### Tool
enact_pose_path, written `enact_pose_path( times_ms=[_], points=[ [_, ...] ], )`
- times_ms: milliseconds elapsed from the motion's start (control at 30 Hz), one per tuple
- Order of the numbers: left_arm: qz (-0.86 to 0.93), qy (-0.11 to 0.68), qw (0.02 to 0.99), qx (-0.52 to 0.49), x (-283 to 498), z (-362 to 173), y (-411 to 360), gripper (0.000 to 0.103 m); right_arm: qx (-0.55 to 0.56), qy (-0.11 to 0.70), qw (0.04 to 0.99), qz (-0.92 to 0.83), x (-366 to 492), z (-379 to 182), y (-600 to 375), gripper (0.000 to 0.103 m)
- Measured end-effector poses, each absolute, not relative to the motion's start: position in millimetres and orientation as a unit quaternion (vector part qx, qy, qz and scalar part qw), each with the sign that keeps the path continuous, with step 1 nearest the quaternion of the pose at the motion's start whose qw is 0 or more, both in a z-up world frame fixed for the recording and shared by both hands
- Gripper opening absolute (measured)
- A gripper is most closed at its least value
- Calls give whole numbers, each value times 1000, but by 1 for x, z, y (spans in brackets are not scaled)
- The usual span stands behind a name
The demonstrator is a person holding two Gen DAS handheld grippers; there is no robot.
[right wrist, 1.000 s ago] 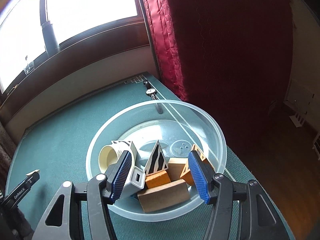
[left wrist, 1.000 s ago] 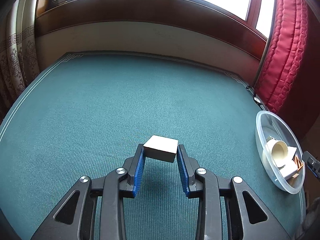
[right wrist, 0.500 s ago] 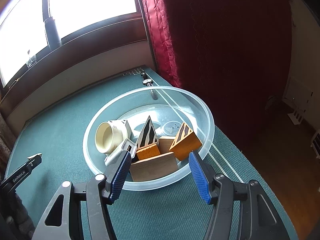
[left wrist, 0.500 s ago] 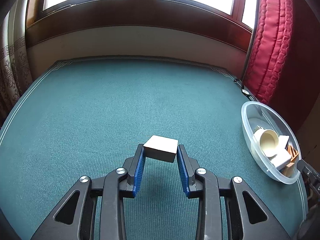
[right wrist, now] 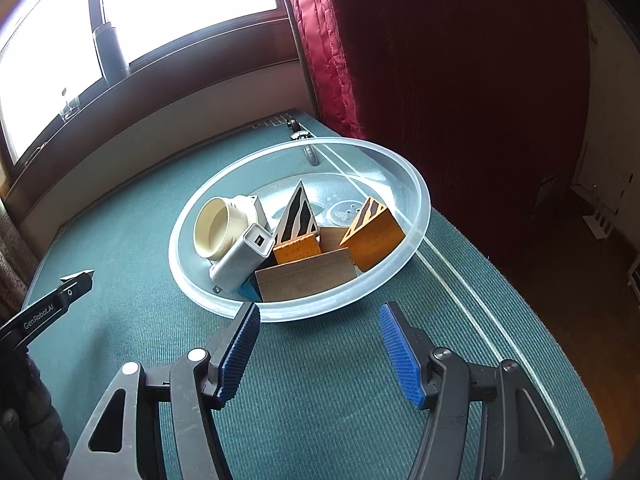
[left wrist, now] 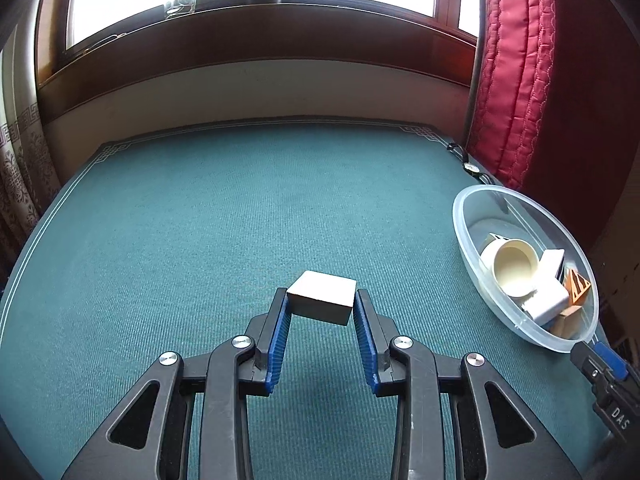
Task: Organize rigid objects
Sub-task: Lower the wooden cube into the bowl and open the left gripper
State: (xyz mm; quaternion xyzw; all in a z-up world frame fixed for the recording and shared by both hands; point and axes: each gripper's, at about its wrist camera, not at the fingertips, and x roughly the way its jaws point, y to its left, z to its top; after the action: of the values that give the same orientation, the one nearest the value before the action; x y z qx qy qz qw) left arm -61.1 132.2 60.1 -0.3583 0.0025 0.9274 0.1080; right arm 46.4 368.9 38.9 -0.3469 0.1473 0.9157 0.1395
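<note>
Left gripper [left wrist: 321, 309]: clamping a pale rectangular block [left wrist: 322, 297] between its blue pads, carrying it clear above the green table mat [left wrist: 240, 216], well to the left of the clear bowl [left wrist: 466, 236].

Right gripper [right wrist: 318, 330]: standing about half open, gripping nothing, hovering over the mat just short of the bowl's near rim [right wrist: 304, 314].

Clear bowl: sitting near the mat's right edge, beside the red curtain [right wrist: 328, 60]. Lying inside it:
- cream cup [right wrist: 218, 228], tipped on its side at the bowl's left;
- white power bank [right wrist: 242, 258], leaning against the cup;
- black-and-white striped wedge [right wrist: 297, 216], standing at the bowl's middle;
- small orange block [right wrist: 297, 249], resting in front of that wedge;
- orange striped wedge [right wrist: 374, 234], sitting at the bowl's right;
- flat brown block [right wrist: 306, 276], lying along the near wall.

Wristwatch [right wrist: 301, 134]: lying on the mat just behind the bowl.
</note>
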Motion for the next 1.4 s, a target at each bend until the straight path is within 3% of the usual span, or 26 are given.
enact_pose_path(
  times_ms=[633, 1400],
  points=[
    [923, 61, 160, -345, -64, 86, 226, 33, -351, 129, 70, 925, 57, 30, 355, 66],
    [900, 116, 249, -339, -72, 100, 315, 33, -350, 186, 68, 916, 57, 25, 374, 67]
  ],
)
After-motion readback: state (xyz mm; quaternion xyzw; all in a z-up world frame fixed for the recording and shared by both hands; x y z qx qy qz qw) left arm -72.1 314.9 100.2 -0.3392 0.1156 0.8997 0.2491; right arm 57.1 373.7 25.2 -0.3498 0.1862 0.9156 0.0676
